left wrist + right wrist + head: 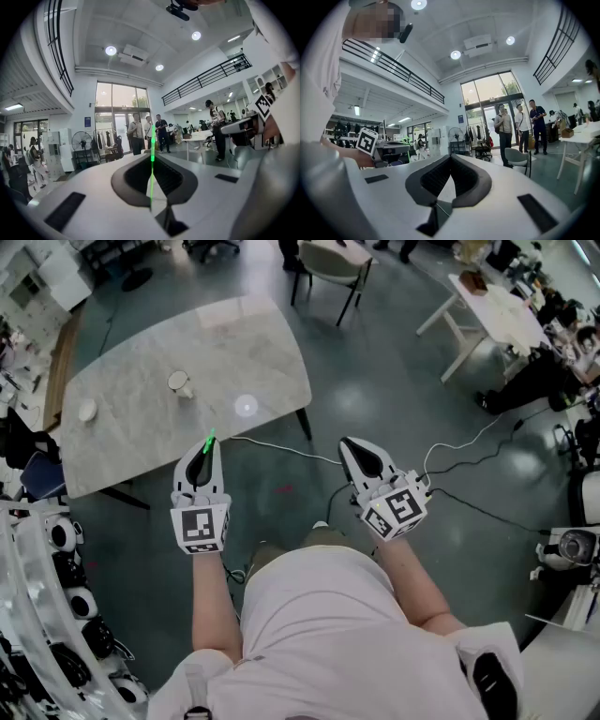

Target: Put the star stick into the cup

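Observation:
In the head view my left gripper [207, 450] is held in the air just off the near edge of the marble table [141, 418], shut on a thin green star stick [209, 440] that pokes out past its tips. The left gripper view shows the stick [152, 171] standing upright between the closed jaws. A white cup [178, 382] stands on the table, beyond the stick and a little to its left. My right gripper [350, 444] hangs over the floor to the right of the table, shut with nothing in it [451, 159].
A second small white cup [86, 411] sits near the table's left edge. A white cable [281, 448] trails across the floor between the grippers. A chair [333, 263] stands behind the table, a white table [492, 310] at the far right, racked equipment [56, 587] on my left.

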Available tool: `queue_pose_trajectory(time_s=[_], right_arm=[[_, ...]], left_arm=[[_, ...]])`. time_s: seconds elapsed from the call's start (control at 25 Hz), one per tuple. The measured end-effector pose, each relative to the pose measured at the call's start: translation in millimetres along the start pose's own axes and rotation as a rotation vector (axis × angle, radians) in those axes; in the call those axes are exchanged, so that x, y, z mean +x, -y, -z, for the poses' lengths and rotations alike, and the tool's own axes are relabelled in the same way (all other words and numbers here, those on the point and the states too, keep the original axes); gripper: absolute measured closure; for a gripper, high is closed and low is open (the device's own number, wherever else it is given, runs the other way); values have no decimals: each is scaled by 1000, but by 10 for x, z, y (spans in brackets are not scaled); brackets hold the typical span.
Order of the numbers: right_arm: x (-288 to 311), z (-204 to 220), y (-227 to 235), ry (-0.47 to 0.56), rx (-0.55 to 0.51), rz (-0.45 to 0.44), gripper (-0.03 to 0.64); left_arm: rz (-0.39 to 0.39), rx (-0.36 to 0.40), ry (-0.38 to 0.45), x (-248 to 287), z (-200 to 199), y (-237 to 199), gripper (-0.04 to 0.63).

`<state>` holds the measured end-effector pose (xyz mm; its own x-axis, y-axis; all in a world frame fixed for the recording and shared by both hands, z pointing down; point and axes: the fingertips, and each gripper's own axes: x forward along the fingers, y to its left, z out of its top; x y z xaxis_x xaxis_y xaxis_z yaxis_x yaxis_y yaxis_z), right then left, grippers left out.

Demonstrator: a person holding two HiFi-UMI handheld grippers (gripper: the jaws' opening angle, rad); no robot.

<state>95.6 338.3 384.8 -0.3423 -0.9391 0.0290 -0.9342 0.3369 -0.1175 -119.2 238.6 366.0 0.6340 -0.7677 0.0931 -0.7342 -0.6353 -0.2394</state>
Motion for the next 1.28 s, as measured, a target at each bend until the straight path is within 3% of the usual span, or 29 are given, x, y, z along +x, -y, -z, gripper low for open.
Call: queue_pose_trajectory(time_s=[0.48,0.68,0.92,1.28], right_arm=[[-451,98,736,6,7,-56,607],[-407,216,961,-15,32,-43,607],[-35,399,1267,-70,41,-7,607],[1216,241,1584,-123,2,41,607]], left_arm=[[51,136,-61,516,-172,984,584],[101,184,-85,776,-141,1170,584],[124,145,-95,1227,50,946,584],[162,68,-73,2154,292,-9,584]])
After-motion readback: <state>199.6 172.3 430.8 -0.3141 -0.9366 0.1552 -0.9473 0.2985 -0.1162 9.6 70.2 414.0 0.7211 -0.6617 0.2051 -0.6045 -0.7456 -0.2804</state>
